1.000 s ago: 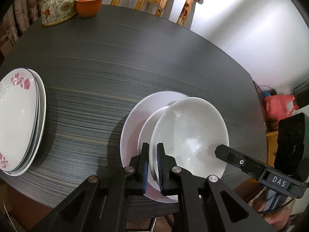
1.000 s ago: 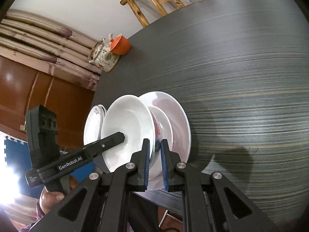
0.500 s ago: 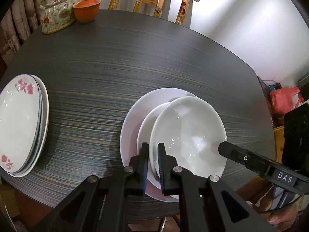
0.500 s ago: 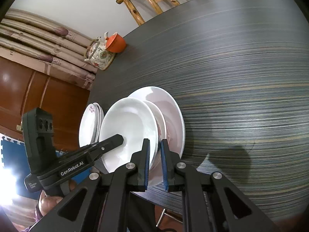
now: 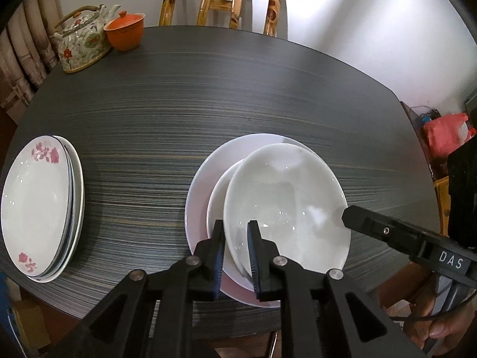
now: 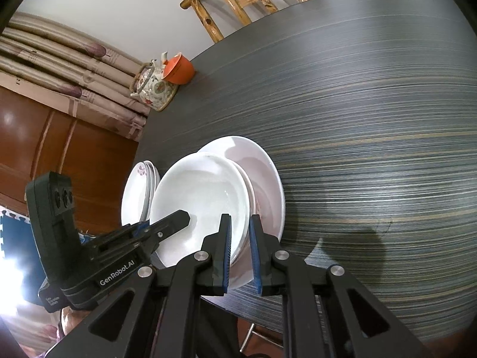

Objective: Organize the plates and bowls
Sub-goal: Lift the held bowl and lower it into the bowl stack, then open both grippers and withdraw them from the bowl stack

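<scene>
Nearest us, our left gripper (image 5: 235, 252) straddles the near rim of the deep white ceramic bowl (image 5: 286, 205), its fingers opening with visible gaps to the rim, while our right gripper (image 6: 240, 253) stays clenched on the opposite rim. The bowl sits in a smaller white bowl (image 5: 219, 191) on a wide white plate (image 5: 202, 179) at the near edge of the dark streaked worktop (image 5: 238, 89). Farther left lies a stack of flower-patterned plates (image 5: 38, 203); at the far edge stand a floral teapot (image 5: 82, 43) and orange lidded cup (image 5: 125, 31).
</scene>
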A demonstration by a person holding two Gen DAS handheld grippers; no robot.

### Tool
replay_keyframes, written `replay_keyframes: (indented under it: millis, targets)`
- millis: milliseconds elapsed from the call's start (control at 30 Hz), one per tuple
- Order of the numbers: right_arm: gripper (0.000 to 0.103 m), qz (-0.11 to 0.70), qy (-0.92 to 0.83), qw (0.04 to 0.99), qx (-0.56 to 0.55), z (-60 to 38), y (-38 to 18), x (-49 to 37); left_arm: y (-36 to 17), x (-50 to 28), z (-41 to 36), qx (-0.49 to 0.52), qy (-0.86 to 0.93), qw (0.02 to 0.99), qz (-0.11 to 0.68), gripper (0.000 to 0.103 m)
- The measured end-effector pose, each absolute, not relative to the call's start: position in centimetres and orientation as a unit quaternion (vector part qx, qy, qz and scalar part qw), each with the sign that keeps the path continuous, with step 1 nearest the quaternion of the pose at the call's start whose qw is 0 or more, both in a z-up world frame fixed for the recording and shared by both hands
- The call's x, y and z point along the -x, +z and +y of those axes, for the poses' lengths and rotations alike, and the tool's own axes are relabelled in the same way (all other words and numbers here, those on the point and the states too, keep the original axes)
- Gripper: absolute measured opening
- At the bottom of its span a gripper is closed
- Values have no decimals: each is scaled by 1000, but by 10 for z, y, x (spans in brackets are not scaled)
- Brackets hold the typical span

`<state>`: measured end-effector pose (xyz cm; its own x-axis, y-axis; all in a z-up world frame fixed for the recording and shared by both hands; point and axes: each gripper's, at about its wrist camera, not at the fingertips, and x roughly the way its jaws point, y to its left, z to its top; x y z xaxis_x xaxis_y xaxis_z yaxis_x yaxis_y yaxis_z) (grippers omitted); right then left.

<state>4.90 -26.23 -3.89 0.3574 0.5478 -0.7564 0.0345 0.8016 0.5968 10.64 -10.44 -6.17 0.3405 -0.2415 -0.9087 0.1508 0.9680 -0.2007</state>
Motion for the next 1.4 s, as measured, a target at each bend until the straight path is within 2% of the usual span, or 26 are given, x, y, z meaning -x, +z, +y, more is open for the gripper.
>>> replay_keyframes:
  millis: [333,367,400,467,633,900,1067,1300,1400]
  targets:
    - [14,538,167,784,-262,-263,-36,-48,-55,-114,-105,15,-138,805,577,19]
    - [14,538,168,784,-260,-262,-36,-48,-54,-115,-106,5,-138,806,576,22]
    - [14,539,169,784,-258,-261,-36,-49,-53,-114,-107,-3,-135,809,573,30]
    - [14,539,170,783,-258,-261,-36,-48,-51,-112,-105,-19,-134,811,569,40]
    - [14,539,171,785,-254,-262,-36,-47,-50,-111,-103,-25,-131,812,569,40]
    - [14,525,170,790,-268,-272,-25,-42,-39,-104,-65,41,-115,833,539,40]
    - [14,500,165,810,-258,-284,-13,-27,-51,-96,-39,97,-98,828,543,40]
    - [14,498,154,817,-247,-291,-24,-9,-64,-82,-37,96,-94,830,542,40]
    - [16,500,149,815,-251,-292,-30,-4,-69,-81,-35,129,-110,824,541,40]
